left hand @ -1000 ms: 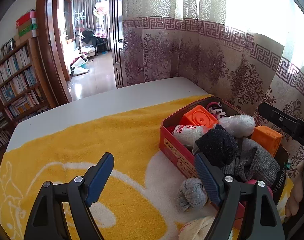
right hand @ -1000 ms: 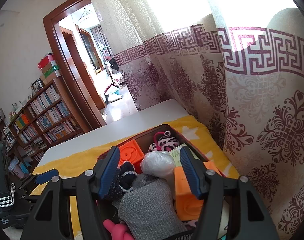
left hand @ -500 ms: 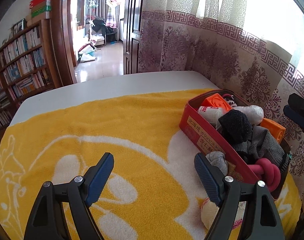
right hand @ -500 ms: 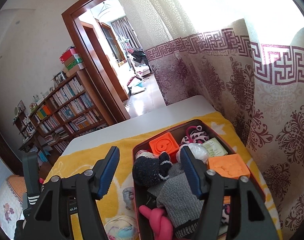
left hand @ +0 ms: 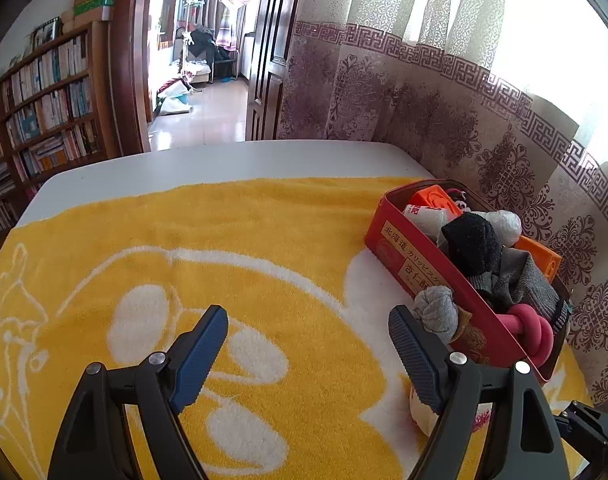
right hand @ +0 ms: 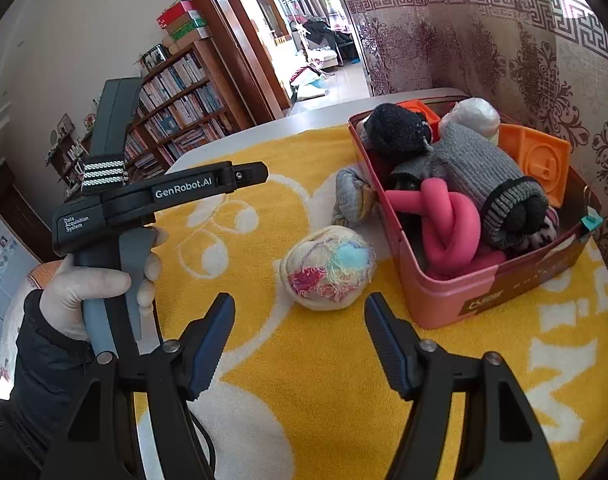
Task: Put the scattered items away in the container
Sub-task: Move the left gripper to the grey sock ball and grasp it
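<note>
A red tin box [right hand: 455,304] [left hand: 407,256] stands on the yellow towel, full of socks, orange blocks and a pink knotted toy [right hand: 443,224]. Two rolled socks lie outside it. A grey sock ball [right hand: 349,196] [left hand: 437,312] leans on the box's wall. A cream sock ball with pink and blue threads [right hand: 329,268] lies nearer me, half hidden behind a finger in the left wrist view [left hand: 419,412]. My right gripper [right hand: 300,302] is open just short of the cream ball, nothing between its fingers. My left gripper [left hand: 307,316] hangs open over bare towel, the grey ball beyond its right fingertip.
The yellow towel [left hand: 264,240] covers most of a white table [left hand: 208,164]. A patterned curtain [left hand: 483,128] hangs close behind the box. A gloved hand [right hand: 88,284] holds the left tool at the left of the right wrist view. A bookcase and a doorway lie beyond the table.
My right gripper has drawn back from above the box and come down toward the towel, now facing the cream ball. My left gripper has drawn away from the box, which now lies further right.
</note>
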A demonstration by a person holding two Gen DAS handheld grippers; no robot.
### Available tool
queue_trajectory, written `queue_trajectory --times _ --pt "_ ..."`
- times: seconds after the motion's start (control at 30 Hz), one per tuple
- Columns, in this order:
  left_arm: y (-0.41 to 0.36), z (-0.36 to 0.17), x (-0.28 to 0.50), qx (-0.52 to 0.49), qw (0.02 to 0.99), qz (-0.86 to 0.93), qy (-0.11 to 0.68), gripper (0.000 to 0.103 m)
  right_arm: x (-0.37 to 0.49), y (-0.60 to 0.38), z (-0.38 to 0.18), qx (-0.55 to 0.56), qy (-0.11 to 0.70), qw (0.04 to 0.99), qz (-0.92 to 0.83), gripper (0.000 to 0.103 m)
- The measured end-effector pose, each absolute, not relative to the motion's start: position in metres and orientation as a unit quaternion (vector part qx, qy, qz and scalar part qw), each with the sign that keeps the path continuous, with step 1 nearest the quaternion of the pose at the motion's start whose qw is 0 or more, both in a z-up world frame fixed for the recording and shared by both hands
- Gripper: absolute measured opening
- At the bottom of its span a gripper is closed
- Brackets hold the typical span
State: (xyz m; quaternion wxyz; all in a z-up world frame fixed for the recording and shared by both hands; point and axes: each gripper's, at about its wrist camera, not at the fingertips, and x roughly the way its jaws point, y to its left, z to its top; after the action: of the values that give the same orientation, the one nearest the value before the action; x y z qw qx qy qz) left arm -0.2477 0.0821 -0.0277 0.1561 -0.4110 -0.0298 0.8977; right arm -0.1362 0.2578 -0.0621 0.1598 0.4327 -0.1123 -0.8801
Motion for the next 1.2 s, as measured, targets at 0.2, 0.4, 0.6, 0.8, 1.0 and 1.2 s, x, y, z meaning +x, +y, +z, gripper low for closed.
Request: queue_trajectory --times 0.2,0.4,0.6,0.8,1.0,1.2 --pt "0.070 -0.030 -0.247 -0.415 0.158 0.895 -0.046 0.084 -0.161 0.260 -0.075 0.447 -0.129 0.121 -0.877 0.072" --pt "0.065 -0.032 -0.250 -0.420 0.160 0.892 -0.056 0.084 -0.183 0.243 -0.083 0.452 -0.116 0.090 -0.880 0.072" --pt "0.068 -0.038 -0.252 -0.428 0.161 0.888 -0.056 0.084 -0.179 0.244 -0.087 0.451 -0.105 0.089 -0.882 0.065" --pt "0.083 -0.043 -0.249 -0.431 0.173 0.885 -0.032 0.084 -0.155 0.252 -0.076 0.427 -0.119 0.115 -0.889 0.064" --pt "0.120 -0.046 -0.250 -0.436 0.208 0.876 0.004 0.084 -0.135 0.272 -0.074 0.408 -0.138 0.119 -0.895 0.064" --pt "0.156 -0.055 -0.250 -0.446 0.247 0.860 0.044 0.084 -0.133 0.286 -0.075 0.403 -0.161 0.130 -0.892 0.064"
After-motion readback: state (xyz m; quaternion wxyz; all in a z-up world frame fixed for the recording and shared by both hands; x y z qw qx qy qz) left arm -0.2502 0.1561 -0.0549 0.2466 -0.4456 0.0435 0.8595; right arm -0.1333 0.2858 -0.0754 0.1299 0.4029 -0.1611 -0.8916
